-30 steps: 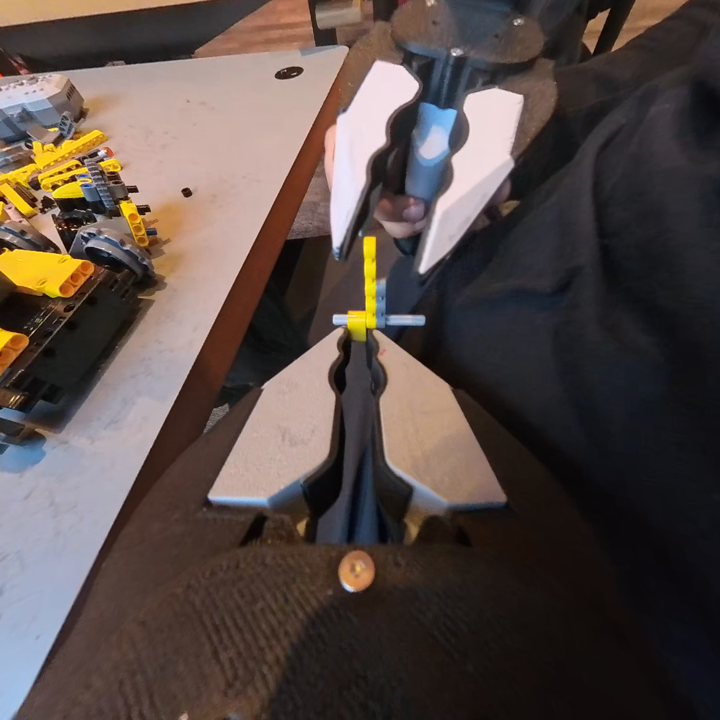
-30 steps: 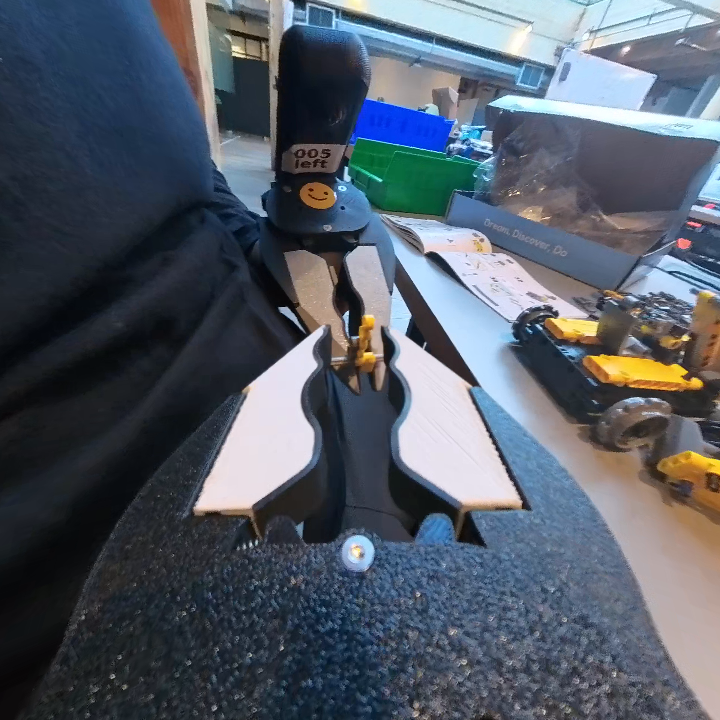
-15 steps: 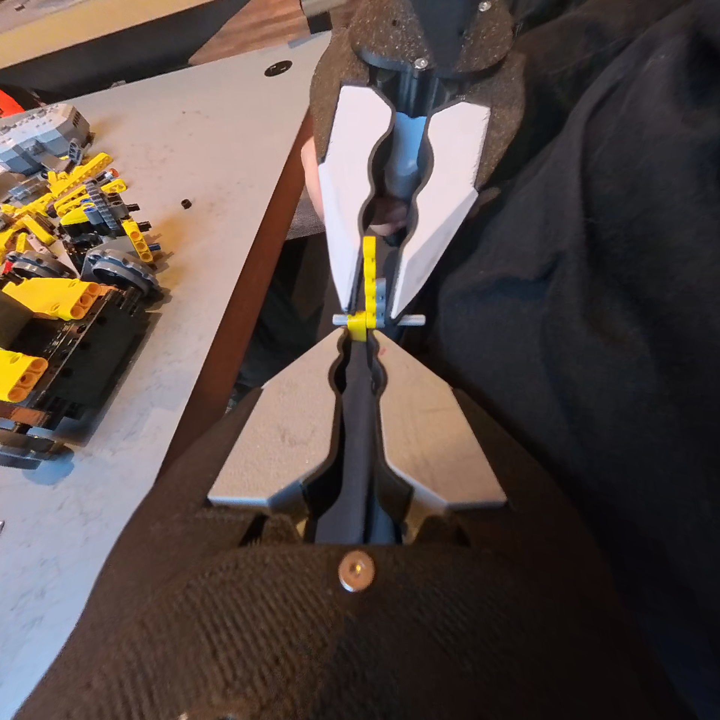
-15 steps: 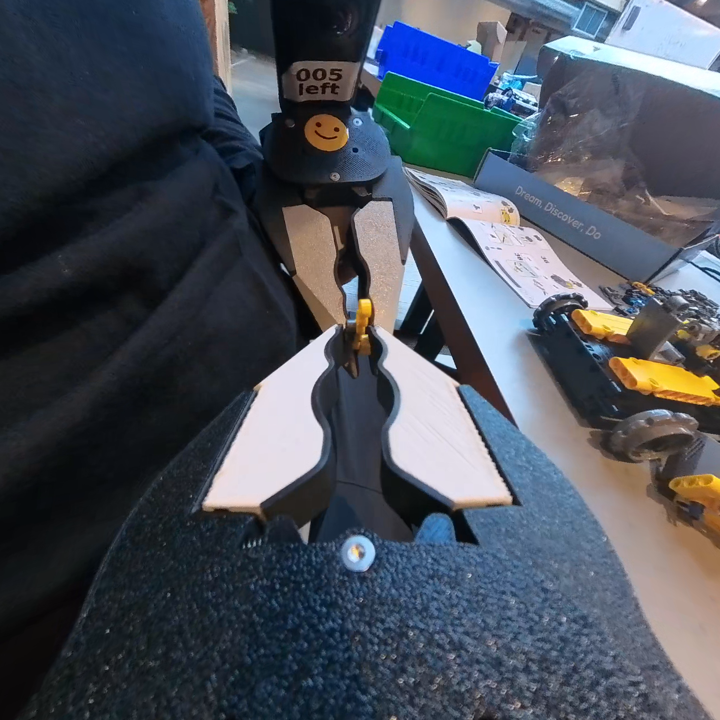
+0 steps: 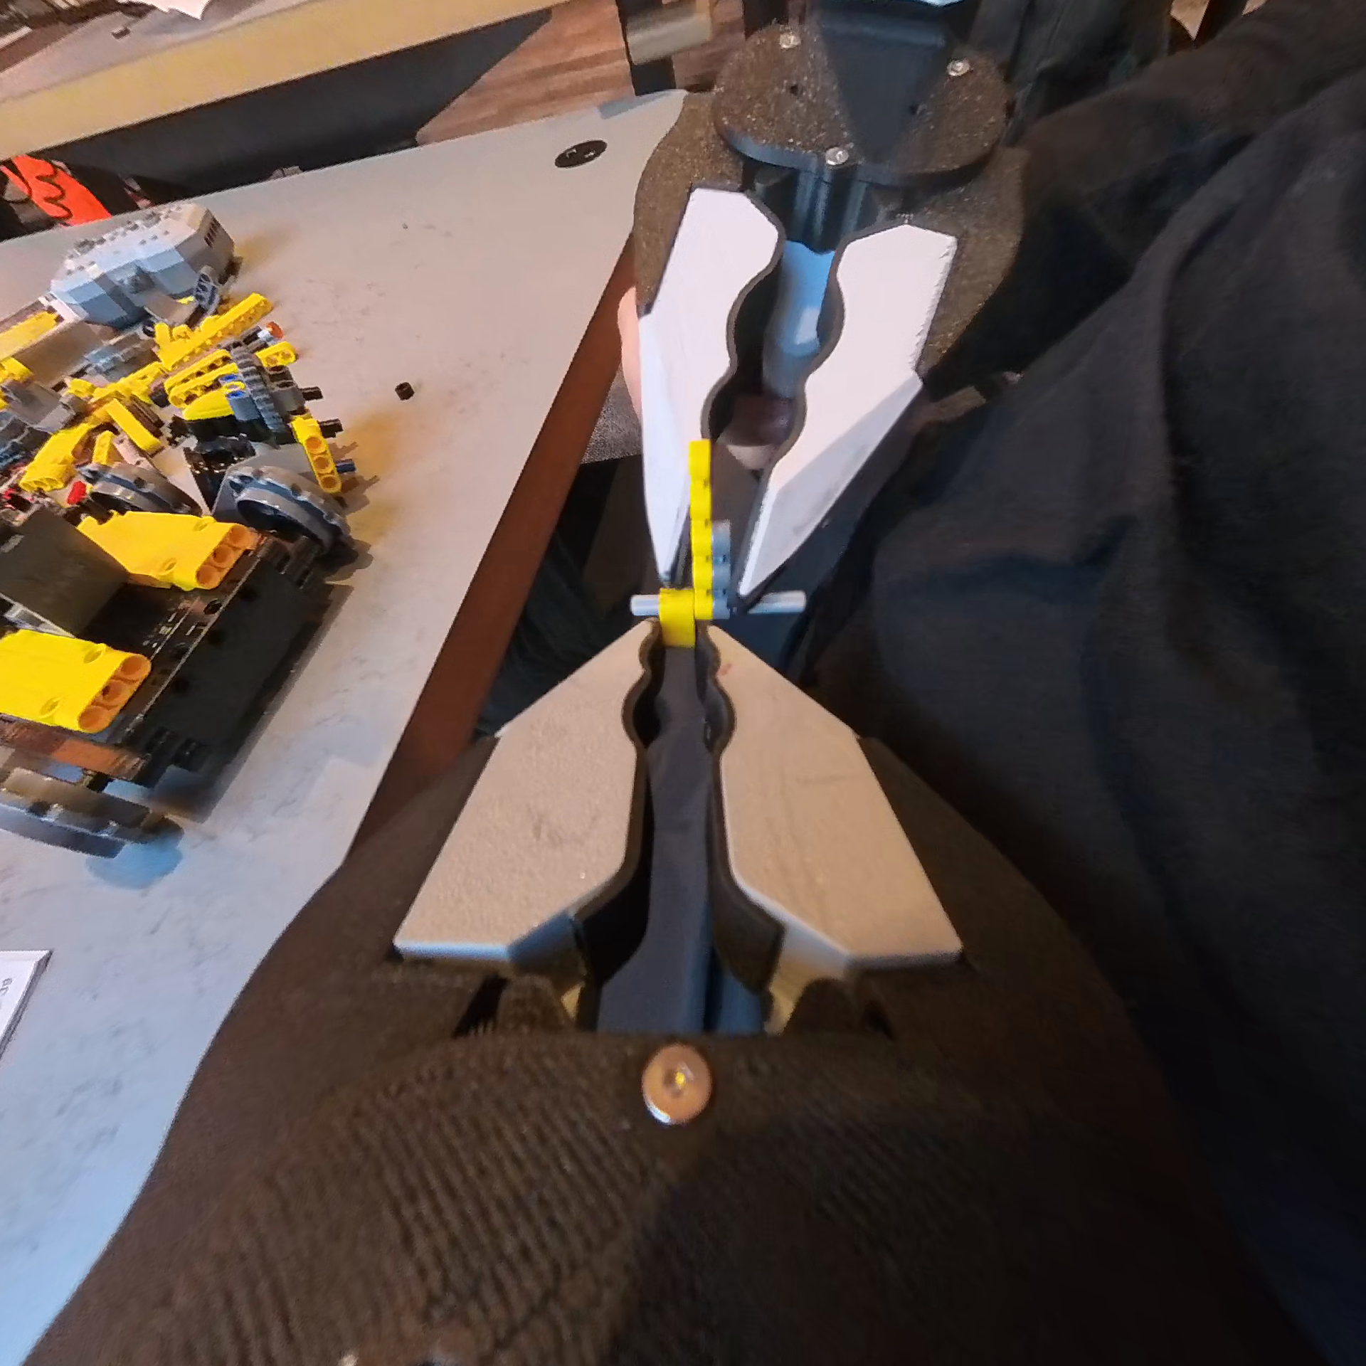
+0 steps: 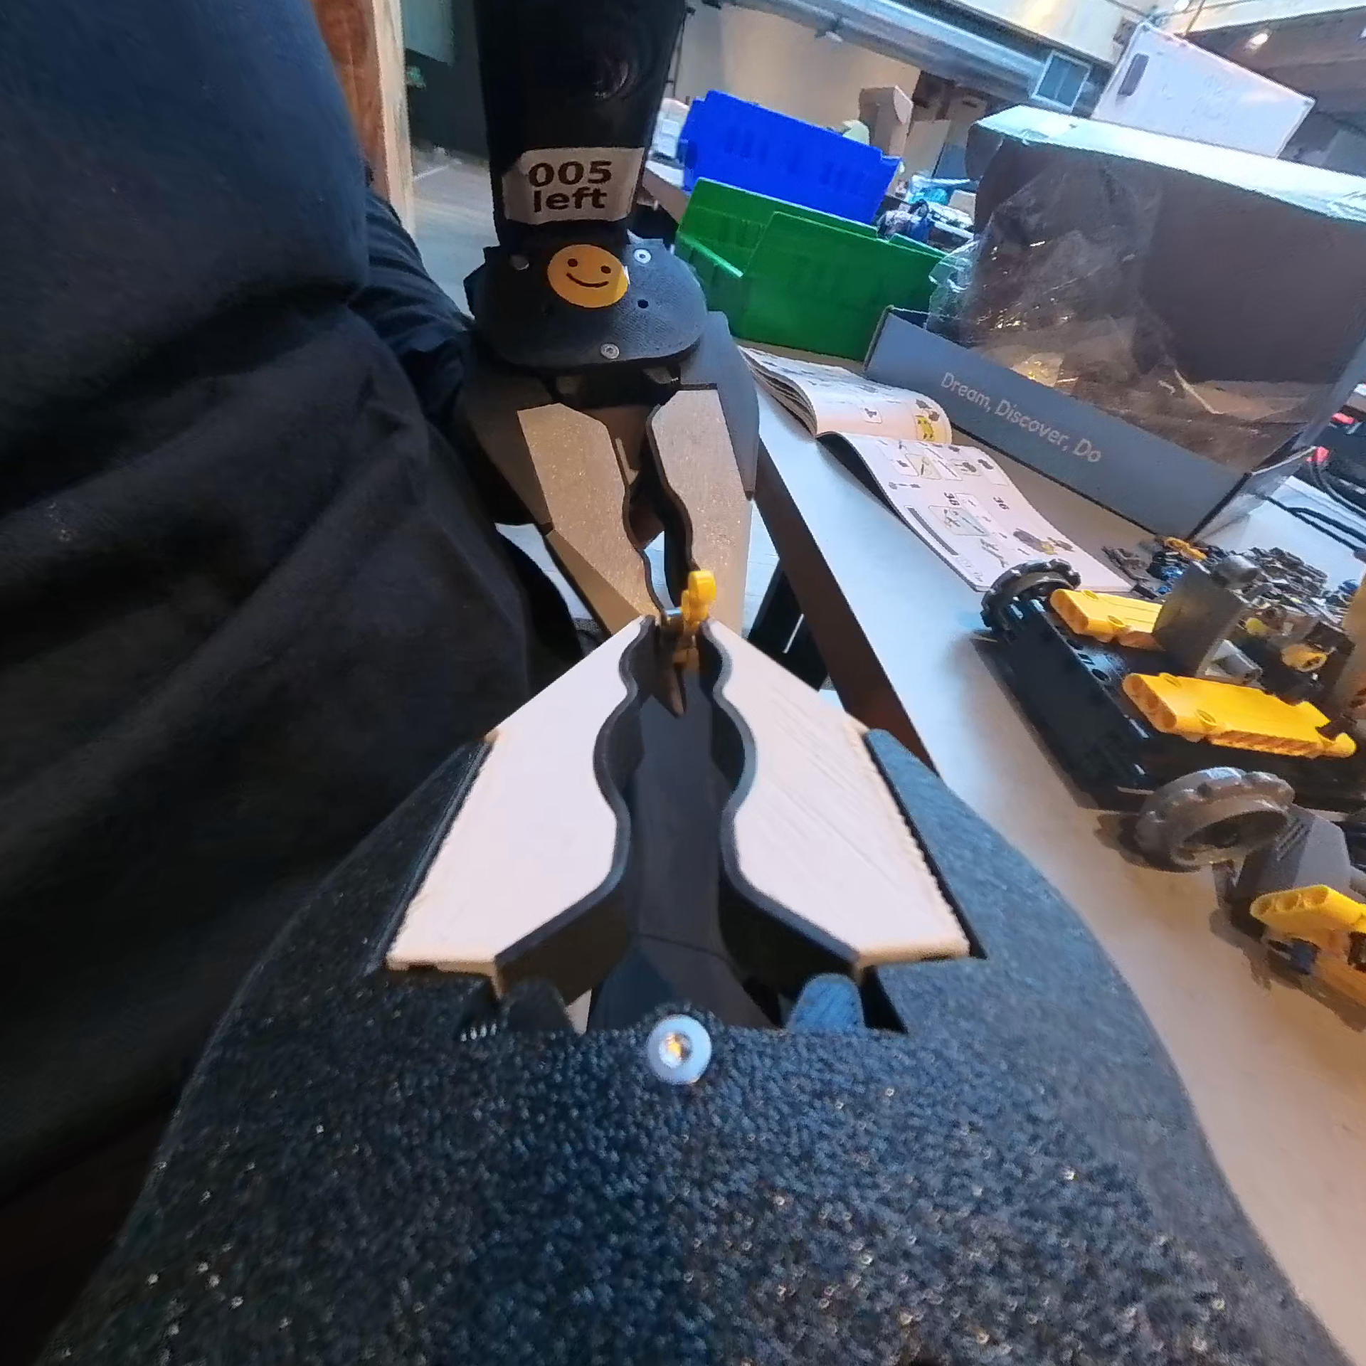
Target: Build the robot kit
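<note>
We see the left hand-held gripper (image 5: 678,641) closed down on a small yellow-and-grey brick piece (image 5: 695,584), pinching its yellow connector at the very tips, off the edge of the worktop (image 5: 414,310) and in front of a person's dark clothing (image 5: 1146,591). The right hand-held gripper (image 6: 678,637) faces it tip to tip; its white fingers (image 5: 669,414) sit narrowly apart on either side of the piece's yellow beam, and we cannot tell whether they actually press it. A grey axle runs crosswise through the piece, between the two sets of tips.

On the worktop stands a partly built black-and-yellow brick vehicle (image 6: 1183,709), with an open instruction booklet (image 6: 931,473) behind it. An open dark cardboard box (image 6: 1153,325) holds crumpled clear plastic bags. Farther back are a green bin (image 6: 806,288) and a blue bin (image 6: 783,159); their contents are hidden.
</note>
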Demonstrator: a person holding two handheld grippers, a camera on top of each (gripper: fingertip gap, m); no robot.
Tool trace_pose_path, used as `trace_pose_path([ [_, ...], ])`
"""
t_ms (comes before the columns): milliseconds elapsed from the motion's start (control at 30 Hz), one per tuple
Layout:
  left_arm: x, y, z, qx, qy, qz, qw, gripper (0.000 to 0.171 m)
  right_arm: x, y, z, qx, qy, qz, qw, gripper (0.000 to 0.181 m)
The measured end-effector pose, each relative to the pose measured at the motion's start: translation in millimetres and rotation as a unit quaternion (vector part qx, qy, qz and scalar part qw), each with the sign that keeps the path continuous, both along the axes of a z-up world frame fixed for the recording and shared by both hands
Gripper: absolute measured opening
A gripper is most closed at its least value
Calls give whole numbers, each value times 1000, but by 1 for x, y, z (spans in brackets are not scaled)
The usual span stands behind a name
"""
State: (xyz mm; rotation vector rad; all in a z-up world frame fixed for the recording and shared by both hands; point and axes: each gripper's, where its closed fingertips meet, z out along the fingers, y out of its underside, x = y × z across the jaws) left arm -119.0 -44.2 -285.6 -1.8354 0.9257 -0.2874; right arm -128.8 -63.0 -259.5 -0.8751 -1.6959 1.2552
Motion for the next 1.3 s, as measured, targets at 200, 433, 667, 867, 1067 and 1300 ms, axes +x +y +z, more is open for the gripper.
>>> trace_pose_path([
  [200,-5,4,9,30,0,15,999,6,1,6,3,-22,9,-2,1000,12],
  [433,-7,6,3,15,10,22,1000,6,1,12,-4,-39,-5,-4,999,13],
  [667,-10,8,0,-3,0,28,1000,5,-1,17,-2,-56,-3,-20,998,16],
  [867,-9,6,-3,-36,-32,22,999,5,0,17,3,-43,11,-27,999,18],
  [1067,-24,17,-1,-87,-119,56,987,5,4,28,12,-50,26,-57,997,38],
  [1300,-28,23,2,-102,-167,68,978,5,-15,28,-5,-82,-38,-101,991,38],
])
